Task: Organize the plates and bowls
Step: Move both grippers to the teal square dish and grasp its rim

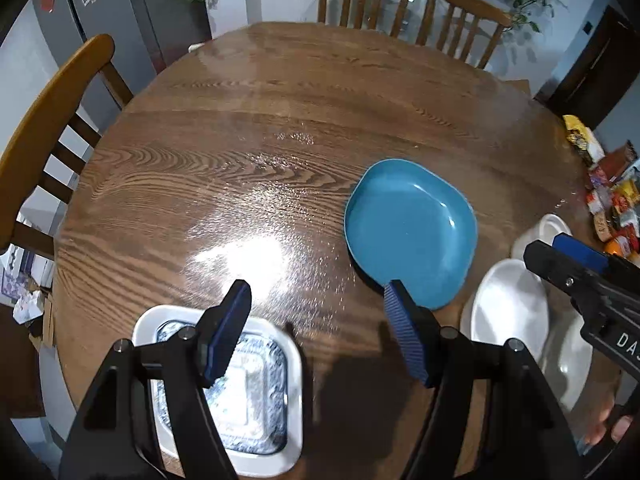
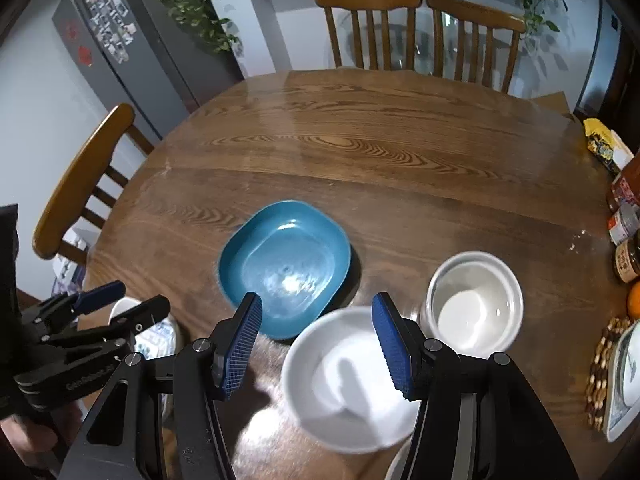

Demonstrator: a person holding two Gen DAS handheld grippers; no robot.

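Both claws stand open and empty. The left claw [image 1: 318, 300] hovers above the patterned square plate [image 1: 280, 436]; the right claw [image 2: 316, 320] above the near white bowl [image 2: 320, 400]. Beyond lie the blue plate [image 2: 286, 268] and second white bowl [image 2: 474, 300] on the worktop [image 2: 360, 152]. Judged step: pre-grasp. Next: descend, straddle a rim.

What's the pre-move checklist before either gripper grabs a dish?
1. Left gripper open, nothing held: ok.
2. Right gripper open, nothing held: ok.
3. Blue plate flat on the table, nothing stacked in it: ok.
4. Near white bowl in front of the right gripper, rim exposed: ok.
5. Far white bowl separated from the near one: cannot tell, their rims look very close.
6. Patterned square dish beneath the left gripper, partly hidden by its fingers: cannot tell if graspable.
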